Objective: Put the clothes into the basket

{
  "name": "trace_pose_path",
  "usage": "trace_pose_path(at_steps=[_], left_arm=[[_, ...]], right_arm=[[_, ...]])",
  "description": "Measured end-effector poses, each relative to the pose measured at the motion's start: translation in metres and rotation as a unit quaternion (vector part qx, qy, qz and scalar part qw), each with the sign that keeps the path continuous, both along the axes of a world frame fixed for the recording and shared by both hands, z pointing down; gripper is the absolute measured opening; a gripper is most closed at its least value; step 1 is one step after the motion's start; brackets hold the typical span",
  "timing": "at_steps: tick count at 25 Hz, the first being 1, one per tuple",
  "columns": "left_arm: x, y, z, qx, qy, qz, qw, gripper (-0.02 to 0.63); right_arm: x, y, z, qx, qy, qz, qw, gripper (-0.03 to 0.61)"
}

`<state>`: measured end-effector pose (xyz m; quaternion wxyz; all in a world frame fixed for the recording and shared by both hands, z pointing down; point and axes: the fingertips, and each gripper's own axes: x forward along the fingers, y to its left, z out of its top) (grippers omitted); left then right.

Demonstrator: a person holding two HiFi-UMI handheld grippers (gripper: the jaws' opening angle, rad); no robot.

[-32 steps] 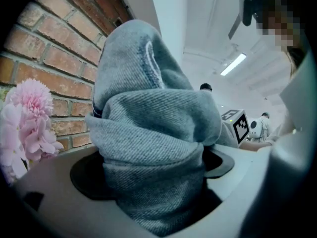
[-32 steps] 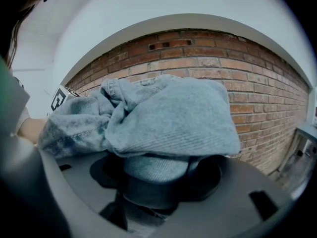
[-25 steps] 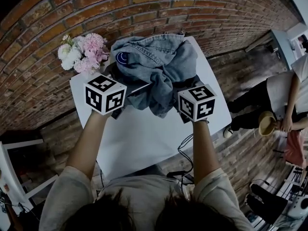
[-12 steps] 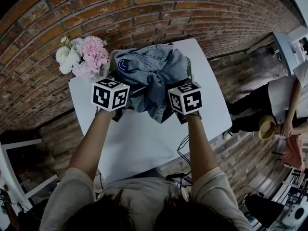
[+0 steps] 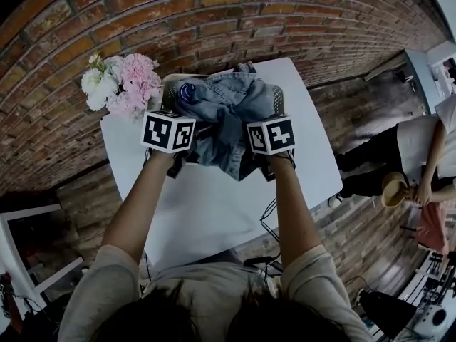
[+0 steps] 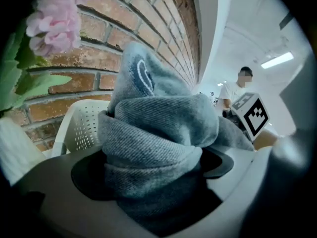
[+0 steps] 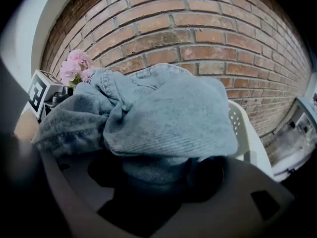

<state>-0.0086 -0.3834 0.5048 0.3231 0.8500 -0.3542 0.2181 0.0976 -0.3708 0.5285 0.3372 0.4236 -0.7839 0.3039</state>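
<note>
A denim jacket (image 5: 228, 109) hangs bunched between 2 grippers over a white basket (image 5: 169, 85) at the far end of a white table (image 5: 214, 205), beside pink flowers (image 5: 121, 80) and a brick wall (image 5: 214, 20). The left gripper (image 6: 156, 170) clamps a thick wad of denim in widely spread jaws. The right gripper (image 7: 158, 177) has its jaws opening, with a fold of denim between them. The jacket's bulk lies straight ahead of both tools, above the basket, its long axis running gripper to gripper, while a tail droops over the near rim toward the person. Dropping it in likely needs a forward push first.
</note>
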Motion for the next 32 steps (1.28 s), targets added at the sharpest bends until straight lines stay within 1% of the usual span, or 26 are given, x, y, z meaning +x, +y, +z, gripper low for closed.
trace_pose_path(at_steps=[3,8,15,22,29,31,32], left_arm=[[0.000,-0.003,0.005,-0.017,-0.003,-0.004,0.9998,0.500],[0.001,-0.008,0.015,-0.028,-0.016,-0.010,0.9994,0.502],[-0.001,-0.014,0.026,-0.047,-0.031,-0.024,0.9981,0.502],[-0.004,-0.008,0.013,-0.026,-0.023,-0.033,0.9989,0.502],[-0.007,-0.001,-0.008,-0.031,0.001,-0.046,0.9985,0.502],[-0.010,0.002,-0.012,-0.029,-0.005,-0.054,0.9981,0.500],[-0.011,0.004,-0.013,-0.024,-0.015,-0.056,0.9980,0.500]], right_arm=[[0.002,-0.003,0.006,-0.015,-0.002,0.009,1.000,0.316],[0.008,-0.004,0.018,-0.050,0.000,0.034,0.998,0.344],[0.011,-0.008,0.028,-0.067,0.020,0.048,0.996,0.360],[0.012,-0.001,0.020,-0.063,0.014,0.063,0.996,0.374],[0.017,0.005,0.001,-0.058,-0.018,0.097,0.993,0.373],[0.018,0.009,-0.004,-0.055,-0.020,0.104,0.993,0.373],[0.020,0.010,-0.007,-0.052,-0.017,0.107,0.993,0.373]])
